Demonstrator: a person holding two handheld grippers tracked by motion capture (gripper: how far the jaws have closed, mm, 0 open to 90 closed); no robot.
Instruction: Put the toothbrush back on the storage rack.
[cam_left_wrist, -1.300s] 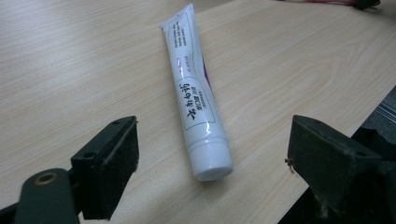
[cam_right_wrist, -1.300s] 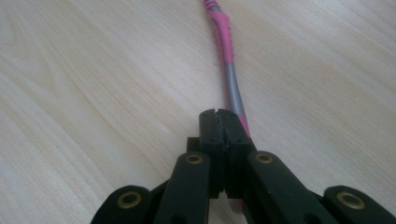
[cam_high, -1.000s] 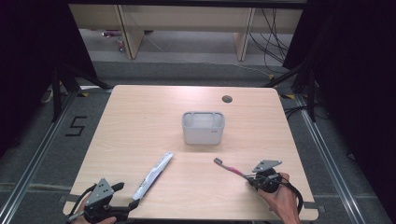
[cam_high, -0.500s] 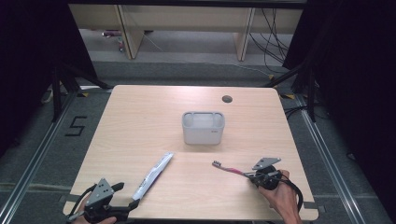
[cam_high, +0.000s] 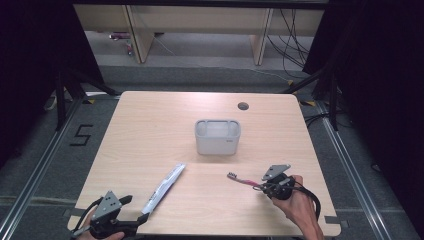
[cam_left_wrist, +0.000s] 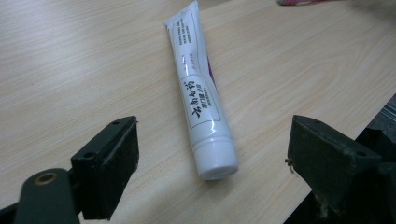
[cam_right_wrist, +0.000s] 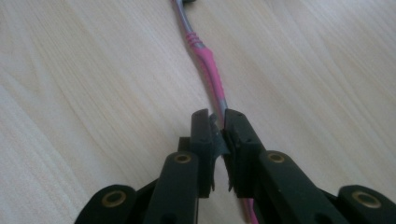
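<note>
A pink and grey toothbrush (cam_high: 243, 180) lies on the wooden table at the front right, bristle end toward the left. My right gripper (cam_high: 261, 186) is at its handle end. In the right gripper view the toothbrush (cam_right_wrist: 205, 60) runs away from my right gripper (cam_right_wrist: 217, 116); the jaws have just been opening and stand a narrow gap apart, with the handle loose between them. A white toothpaste tube (cam_high: 164, 187) lies at the front left. My left gripper (cam_high: 134, 212) is at its cap end and stands wide open, with the tube (cam_left_wrist: 201, 88) on the table ahead of the left gripper (cam_left_wrist: 212, 140).
A white rectangular container (cam_high: 217, 136) stands in the middle of the table (cam_high: 150, 130). A small round hole (cam_high: 243, 106) sits near the far edge. Both hands are at the near edge of the table.
</note>
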